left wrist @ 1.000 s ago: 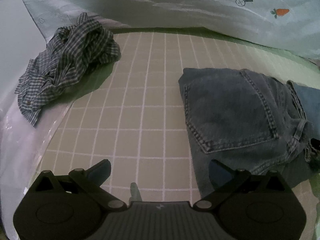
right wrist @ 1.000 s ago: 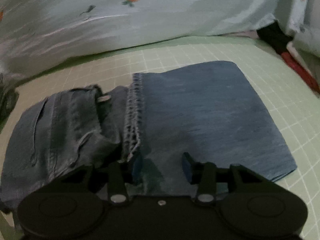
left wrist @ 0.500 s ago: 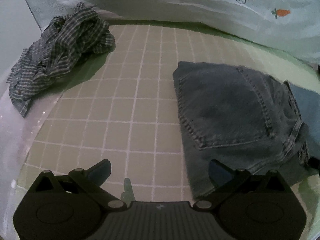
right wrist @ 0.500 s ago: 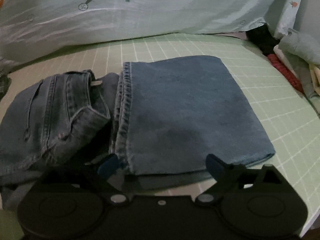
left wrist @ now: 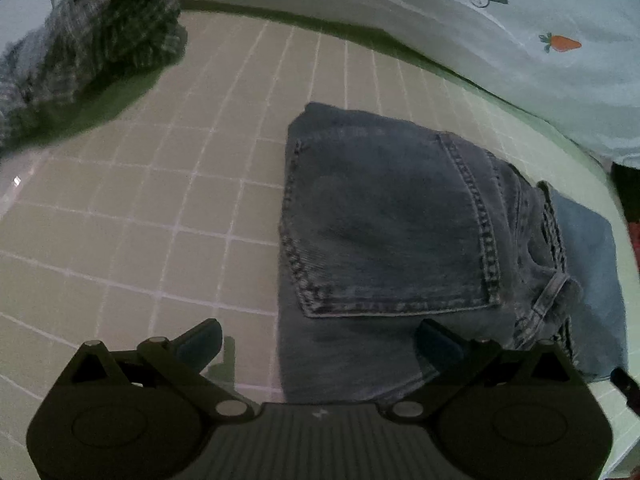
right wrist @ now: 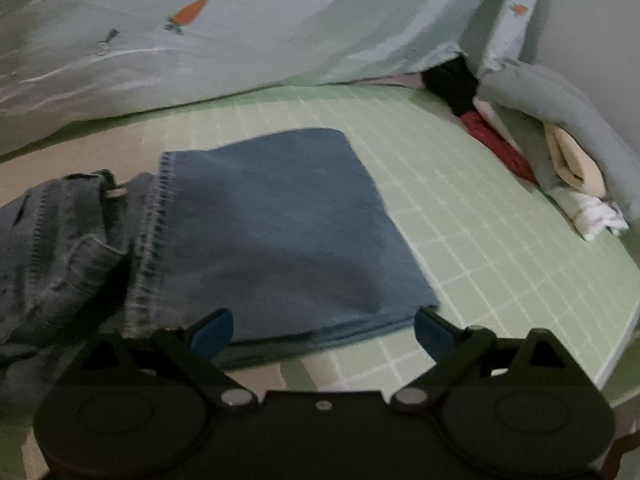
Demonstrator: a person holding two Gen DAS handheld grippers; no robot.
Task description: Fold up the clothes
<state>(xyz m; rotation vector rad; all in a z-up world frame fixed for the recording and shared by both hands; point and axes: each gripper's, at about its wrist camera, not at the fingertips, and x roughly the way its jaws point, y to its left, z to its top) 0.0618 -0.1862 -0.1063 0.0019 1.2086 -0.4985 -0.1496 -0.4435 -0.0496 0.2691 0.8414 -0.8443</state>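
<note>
A pair of blue jeans (left wrist: pixel 400 232) lies folded on the green gridded mat (left wrist: pixel 168 208), back pocket up in the left wrist view. The right wrist view shows its folded legs (right wrist: pixel 276 232) lying over the waist part (right wrist: pixel 60 248). My left gripper (left wrist: pixel 318 340) is open just before the jeans' near edge, its right finger over the denim. My right gripper (right wrist: pixel 322 330) is open at the near edge of the folded legs, nothing between its fingers. A crumpled checked shirt (left wrist: pixel 100 44) sits at the mat's far left corner.
A pale sheet with carrot prints (right wrist: pixel 192 40) hangs along the back of the mat. A pile of clothes, grey, red, cream and white (right wrist: pixel 560 152), lies at the right. The mat's right edge (right wrist: pixel 624 332) drops off close by.
The right gripper opened, letting go of the jeans' folded leg, and drew back a little. The left gripper shifted right, so the jeans now sit nearer the middle of its view.
</note>
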